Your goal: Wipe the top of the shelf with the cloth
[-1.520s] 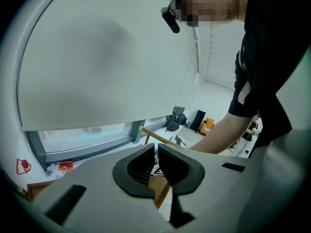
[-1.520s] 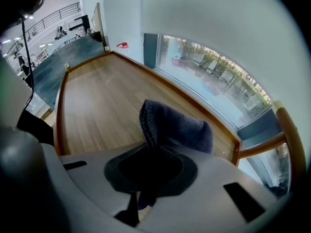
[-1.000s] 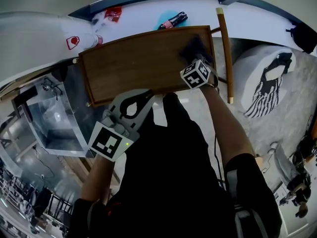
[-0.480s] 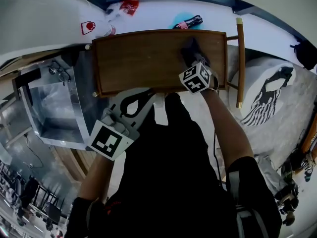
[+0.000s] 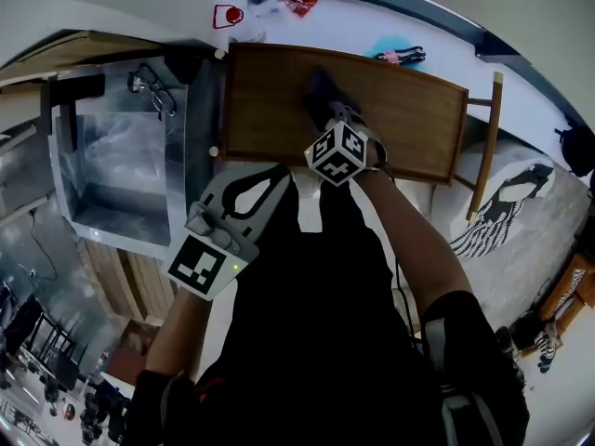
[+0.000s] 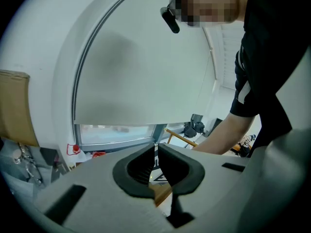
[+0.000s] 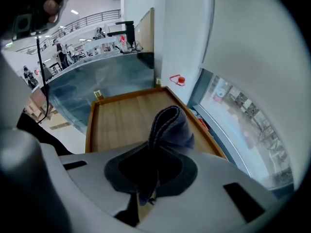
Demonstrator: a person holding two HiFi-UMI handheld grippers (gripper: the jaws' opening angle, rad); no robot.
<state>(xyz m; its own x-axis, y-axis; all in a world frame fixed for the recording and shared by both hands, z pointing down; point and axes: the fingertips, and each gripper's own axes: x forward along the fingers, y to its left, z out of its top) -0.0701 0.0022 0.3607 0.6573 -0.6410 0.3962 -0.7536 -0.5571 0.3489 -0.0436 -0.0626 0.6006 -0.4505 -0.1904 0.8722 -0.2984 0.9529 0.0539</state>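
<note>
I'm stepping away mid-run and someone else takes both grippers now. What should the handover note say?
Right gripper: shut on the dark grey-blue cloth, whose free end appears to rest on the brown wooden shelf top, towards its middle.
Left gripper: jaws together, empty, held off the shelf's near edge.
Done: cloth gripped and brought onto the top. Which parts are already wiped cannot be told.
Left: sweep the cloth across the whole top, corners and raised rim edges included, probably keeping the left gripper clear.

head view: steep overhead | gripper views: close along jaws | shared: shelf (image 5: 270,100)
</note>
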